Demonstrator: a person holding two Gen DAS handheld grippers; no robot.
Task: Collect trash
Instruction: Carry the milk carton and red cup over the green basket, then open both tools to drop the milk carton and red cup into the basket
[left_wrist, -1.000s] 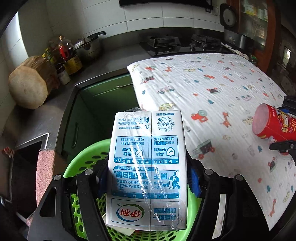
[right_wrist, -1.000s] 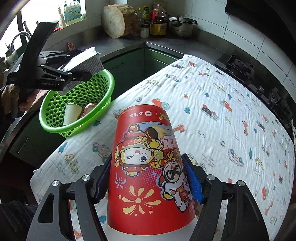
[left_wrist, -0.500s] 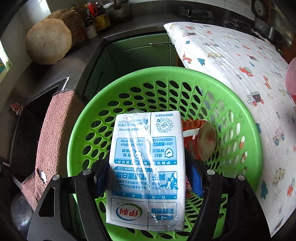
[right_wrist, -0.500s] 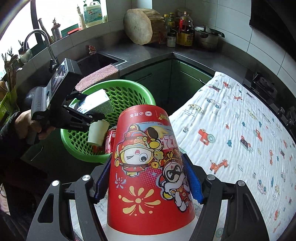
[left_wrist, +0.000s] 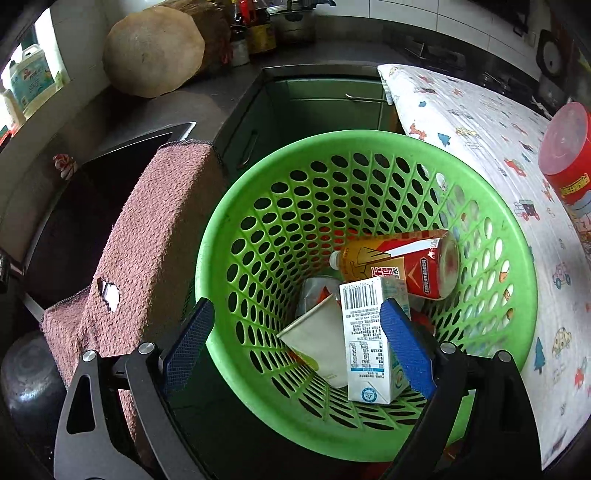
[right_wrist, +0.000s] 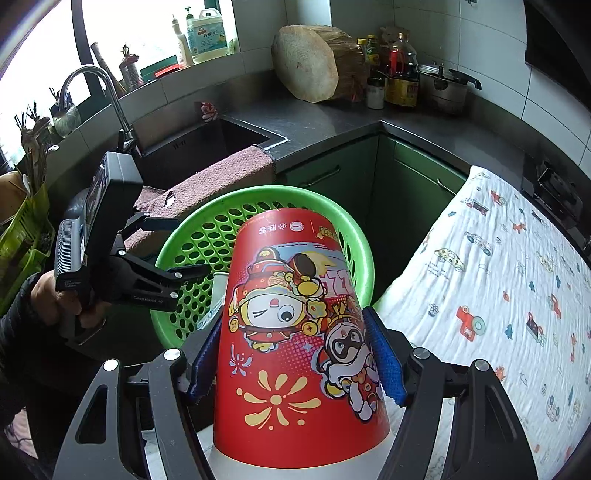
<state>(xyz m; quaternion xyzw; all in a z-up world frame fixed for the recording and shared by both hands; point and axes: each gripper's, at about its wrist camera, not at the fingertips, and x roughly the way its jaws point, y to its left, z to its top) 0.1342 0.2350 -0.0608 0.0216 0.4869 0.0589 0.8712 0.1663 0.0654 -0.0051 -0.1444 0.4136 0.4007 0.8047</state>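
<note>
**Carton's in the basket, red cup is up next**

Our left tool (left_wrist: 295, 339) hangs over the green basket (left_wrist: 369, 147) with its blue pads spread wide and nothing between them. The milk carton (left_wrist: 369, 343) lies inside on the basket floor, barcode side up, leaning against a white paper cup (left_wrist: 317, 336) and just below a red and yellow drink bottle (left_wrist: 399, 262) that's on its side. So that piece of trash looks dealt with, and we'd guess the tool is parked above the rim simply because that's where you let go from.

Our right tool (right_wrist: 299, 358) is clamped on the red cartoon cup (right_wrist: 299, 325), pads pressing both sides of it, closed bottom pointing forward toward the basket (right_wrist: 343, 221). Holding it by the middle like that keeps it from slipping, and we're lined up almost right at the rim.

The basket hangs partly off the cloth-covered counter (right_wrist: 498, 266), next to a pink towel (left_wrist: 155, 229) draped over the sink edge (right_wrist: 258, 133). That overhang is probably the thing to watch: a heavy drop on the outer side might tip it.
</note>
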